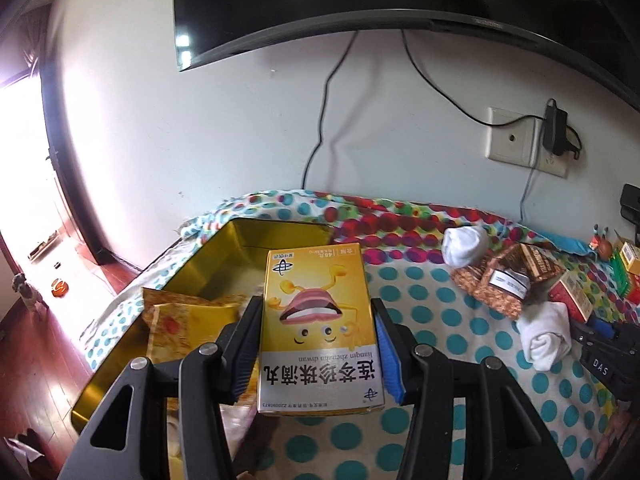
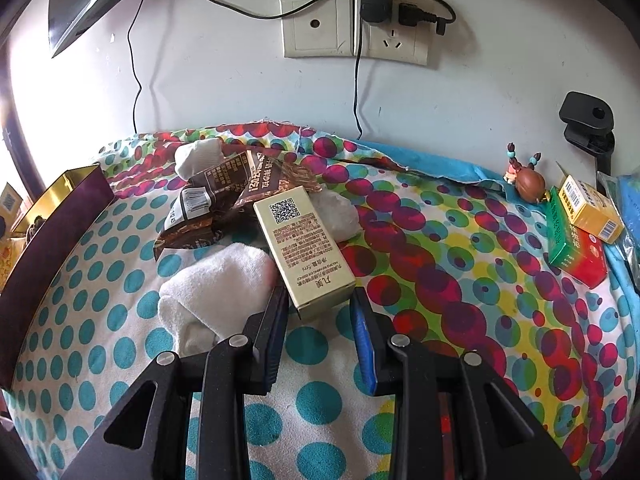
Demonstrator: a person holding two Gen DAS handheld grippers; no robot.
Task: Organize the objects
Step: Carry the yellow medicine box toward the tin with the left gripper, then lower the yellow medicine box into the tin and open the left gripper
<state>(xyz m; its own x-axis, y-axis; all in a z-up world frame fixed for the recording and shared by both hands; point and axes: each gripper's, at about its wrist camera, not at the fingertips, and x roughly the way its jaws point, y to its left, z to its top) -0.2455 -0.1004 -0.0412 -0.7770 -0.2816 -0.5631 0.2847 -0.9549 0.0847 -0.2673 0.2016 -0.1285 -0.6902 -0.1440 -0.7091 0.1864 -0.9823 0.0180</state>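
Over gold tin (image 1: 224, 248): left tool (image 1: 316, 344) clamps yellow box (image 1: 318, 320); right tool (image 2: 320, 320) wide.

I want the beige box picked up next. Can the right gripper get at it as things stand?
Probably yes. The right gripper is open, with the near end of the beige box just ahead of its fingertips and nothing between them. The rolled white sock lies close against the box's left side and may crowd the left finger.
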